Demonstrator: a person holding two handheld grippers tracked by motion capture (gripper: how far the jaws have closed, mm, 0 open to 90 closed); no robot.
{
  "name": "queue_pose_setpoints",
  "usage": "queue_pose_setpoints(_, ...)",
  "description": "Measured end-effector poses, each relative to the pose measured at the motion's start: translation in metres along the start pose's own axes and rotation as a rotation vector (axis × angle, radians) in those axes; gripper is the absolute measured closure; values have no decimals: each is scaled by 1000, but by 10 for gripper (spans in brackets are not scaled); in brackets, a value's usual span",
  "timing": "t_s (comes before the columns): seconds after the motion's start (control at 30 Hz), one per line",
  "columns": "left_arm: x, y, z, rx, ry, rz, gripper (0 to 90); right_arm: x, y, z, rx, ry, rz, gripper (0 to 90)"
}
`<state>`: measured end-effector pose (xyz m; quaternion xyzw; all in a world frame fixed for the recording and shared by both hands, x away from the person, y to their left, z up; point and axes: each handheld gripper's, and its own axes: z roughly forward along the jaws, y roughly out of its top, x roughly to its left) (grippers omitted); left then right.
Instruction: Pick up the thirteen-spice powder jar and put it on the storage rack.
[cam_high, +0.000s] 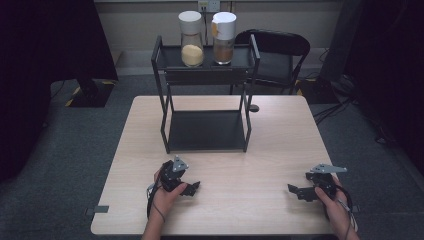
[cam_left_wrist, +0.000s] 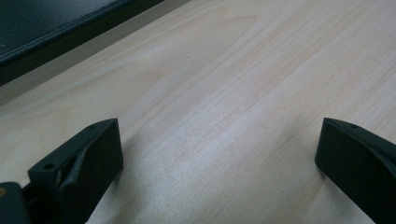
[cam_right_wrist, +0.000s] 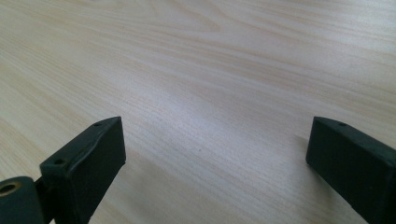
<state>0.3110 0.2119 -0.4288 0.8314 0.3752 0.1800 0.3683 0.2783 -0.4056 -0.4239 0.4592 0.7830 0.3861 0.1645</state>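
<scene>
A light wood-grain table (cam_high: 280, 150) carries a black two-level metal rack (cam_high: 206, 130) set toward its far edge, near the middle. On the rack's top shelf two jars stand side by side: one with yellow contents (cam_high: 191, 39) and one with brown contents (cam_high: 223, 37), both white-lidded.

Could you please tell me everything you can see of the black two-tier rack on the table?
The rack is a black frame, metal by the look of it, with four thin posts and two flat shelves. It stands upright at the far middle of the wooden table. Its lower shelf is bare. The upper shelf bears two white-capped jars: one with yellowish contents, one with brownish contents. Both grippers rest well short of it.
</scene>
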Motion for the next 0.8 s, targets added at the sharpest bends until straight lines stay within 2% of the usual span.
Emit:
queue_pose_setpoints(0.2, 0, 0, 0, 0, 0, 0, 1, 1, -1, -2, 11, -6, -24, 39)
queue_pose_setpoints(0.4, 0, 0, 0, 0, 0, 0, 2, 5, -1, -5, 34, -18, -99, 36)
queue_pose_setpoints(0.5, 0, 0, 0, 0, 0, 0, 2, 9, -2, -6, 51, -29, -160, 20)
queue_pose_setpoints(0.6, 0, 0, 0, 1, 1, 0, 2, 7, -9, -7, 31, -18, -163, 4)
queue_pose_setpoints(0.8, -2, 0, -1, 4, 8, -8, 3, 9, -9, -7, 33, -26, -157, 0)
